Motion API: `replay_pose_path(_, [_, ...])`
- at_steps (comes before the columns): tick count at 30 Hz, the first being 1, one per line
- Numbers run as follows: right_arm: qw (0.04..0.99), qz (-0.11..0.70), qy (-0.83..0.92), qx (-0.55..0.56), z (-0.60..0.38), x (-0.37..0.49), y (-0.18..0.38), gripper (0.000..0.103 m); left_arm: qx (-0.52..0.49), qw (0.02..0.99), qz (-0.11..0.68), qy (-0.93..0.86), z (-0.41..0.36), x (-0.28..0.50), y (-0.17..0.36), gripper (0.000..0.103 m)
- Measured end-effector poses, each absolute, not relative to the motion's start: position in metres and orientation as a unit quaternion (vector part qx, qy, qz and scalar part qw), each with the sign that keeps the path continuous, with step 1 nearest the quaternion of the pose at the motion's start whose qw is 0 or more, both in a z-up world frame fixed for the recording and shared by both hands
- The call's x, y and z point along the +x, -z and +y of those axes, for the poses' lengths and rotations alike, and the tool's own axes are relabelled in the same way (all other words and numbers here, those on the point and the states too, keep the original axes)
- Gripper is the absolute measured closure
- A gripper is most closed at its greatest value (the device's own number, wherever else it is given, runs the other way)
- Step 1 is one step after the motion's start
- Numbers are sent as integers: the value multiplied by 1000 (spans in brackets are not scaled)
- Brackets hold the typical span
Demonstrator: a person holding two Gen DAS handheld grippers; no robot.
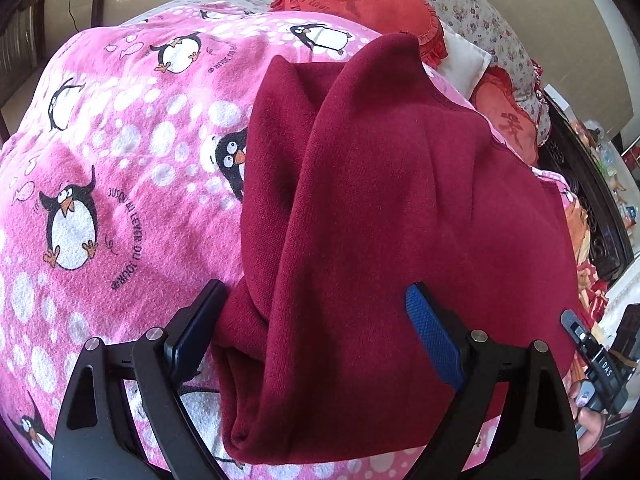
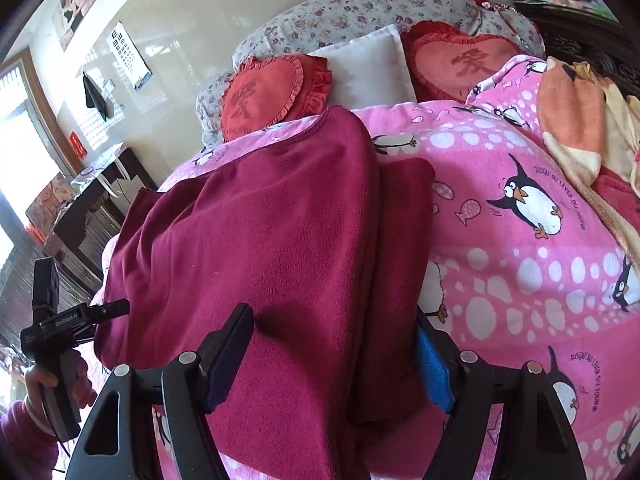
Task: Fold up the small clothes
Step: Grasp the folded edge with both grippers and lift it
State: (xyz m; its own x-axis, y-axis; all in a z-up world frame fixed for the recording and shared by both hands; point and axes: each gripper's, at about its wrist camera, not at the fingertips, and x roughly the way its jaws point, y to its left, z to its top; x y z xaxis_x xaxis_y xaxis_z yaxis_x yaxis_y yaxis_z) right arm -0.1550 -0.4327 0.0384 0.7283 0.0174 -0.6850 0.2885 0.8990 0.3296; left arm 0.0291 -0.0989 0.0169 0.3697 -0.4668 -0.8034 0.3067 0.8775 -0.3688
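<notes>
folded maroon garment (image 1: 380, 200) lies lengthwise toward the pillows (image 2: 368, 68).

garment (image 1: 380, 200): matt maroon knit | blanket (image 1: 120, 160): fuzzy pink fleece

The maroon garment (image 2: 260, 240) hides its own folded-under layers.

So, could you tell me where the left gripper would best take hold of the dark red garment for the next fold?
Probably at the near rolled edge of the dark red garment, where layers bunch into a thick ridge. The left gripper already straddles it with jaws open, so closing from the near side, fingers coming down over the ridge, should catch every layer. The flat middle offers nothing to pinch.
</notes>
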Motion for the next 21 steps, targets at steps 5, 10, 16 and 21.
replay_pose_path(5, [902, 370, 99, 199, -434, -158, -40, 65, -56, 827, 508, 233, -108, 28, -17, 29])
replay_pose_path(10, [894, 354, 85, 263, -444, -167, -47, 83, -72, 816, 517, 249, -106, 29, -30, 75])
replay_pose_path(16, [896, 331, 44, 293, -434, -183, -76, 86, -102, 797, 523, 284, -88, 21, -56, 77])
replay_pose_path(21, [894, 324, 15, 308, -420, -208, -99, 87, -82, 789, 528, 303, -73, -8, -77, 77])
